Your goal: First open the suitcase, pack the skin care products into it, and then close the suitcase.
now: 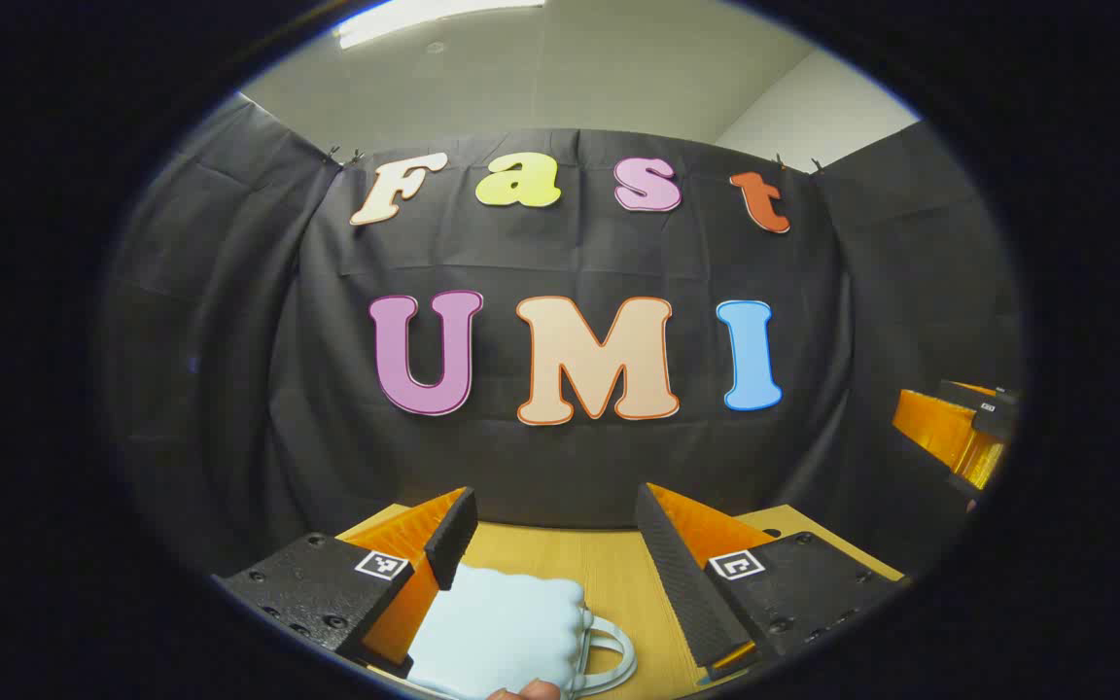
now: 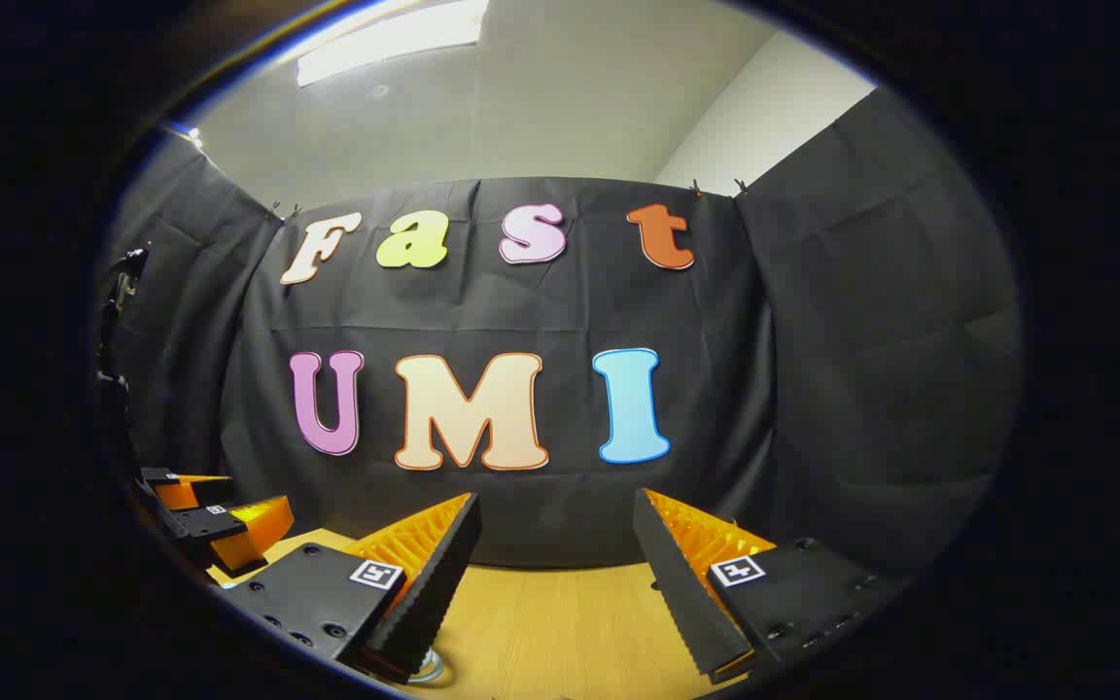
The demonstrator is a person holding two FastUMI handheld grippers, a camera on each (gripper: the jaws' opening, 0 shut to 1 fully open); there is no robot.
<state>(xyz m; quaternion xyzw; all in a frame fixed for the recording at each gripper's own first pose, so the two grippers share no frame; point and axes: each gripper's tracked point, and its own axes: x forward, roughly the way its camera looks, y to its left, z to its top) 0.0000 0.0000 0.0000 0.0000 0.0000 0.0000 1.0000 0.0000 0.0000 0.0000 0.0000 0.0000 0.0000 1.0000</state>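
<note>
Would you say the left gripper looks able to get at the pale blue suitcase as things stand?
Probably yes: the left gripper has its jaws spread, and the pale blue suitcase lies on the wooden table just below them, nothing between.

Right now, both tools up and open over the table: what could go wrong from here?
1. The left tool hangs open with the pale blue suitcase low between its fingers, near the view's bottom edge; a blind descent could hit the shell rather than catch the handle.
2. The right tool points at the wall, with bare wooden table below, so its aim may be poor.
3. The two tools sit close side by side; they could collide when converging.
</note>
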